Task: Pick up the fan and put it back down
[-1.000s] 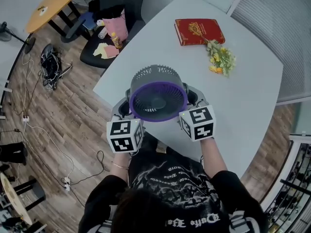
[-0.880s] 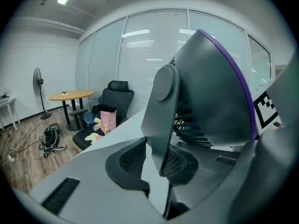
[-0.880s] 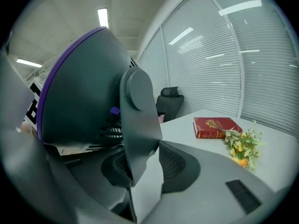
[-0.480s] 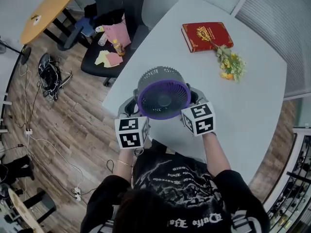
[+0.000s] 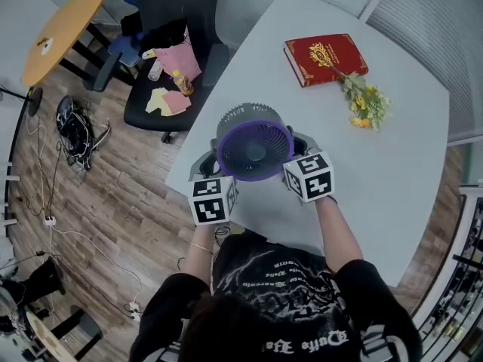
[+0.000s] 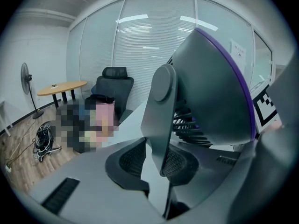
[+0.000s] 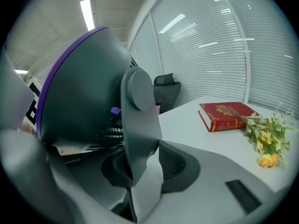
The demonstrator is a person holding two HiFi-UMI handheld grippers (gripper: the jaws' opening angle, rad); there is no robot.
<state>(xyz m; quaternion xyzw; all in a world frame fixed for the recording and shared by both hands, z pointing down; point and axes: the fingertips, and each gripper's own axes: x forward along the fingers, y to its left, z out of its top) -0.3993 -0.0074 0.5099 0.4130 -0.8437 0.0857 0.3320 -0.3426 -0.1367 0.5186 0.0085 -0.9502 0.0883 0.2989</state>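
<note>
The fan (image 5: 254, 151), grey with a purple ring, hangs face-up over the near part of the white table (image 5: 392, 164), close to its left edge. Whether its underside touches the top cannot be told.

The fan lies directly between the two grippers. Its pivot axis runs from one to the other.
- The left gripper (image 6: 159, 164) has its jaws narrow, with the pads clamped on the left support arm (image 6: 161, 120).
- The right gripper (image 7: 140, 169) is clamped likewise on the right support arm (image 7: 140, 120).

Both hands are equally near, so the load is shared. Set-down likely calls for a straight, level descent, keeping away from the table edge. The red book (image 5: 326, 57) and the flowers (image 5: 368, 105) lie well apart on the far side.
</note>
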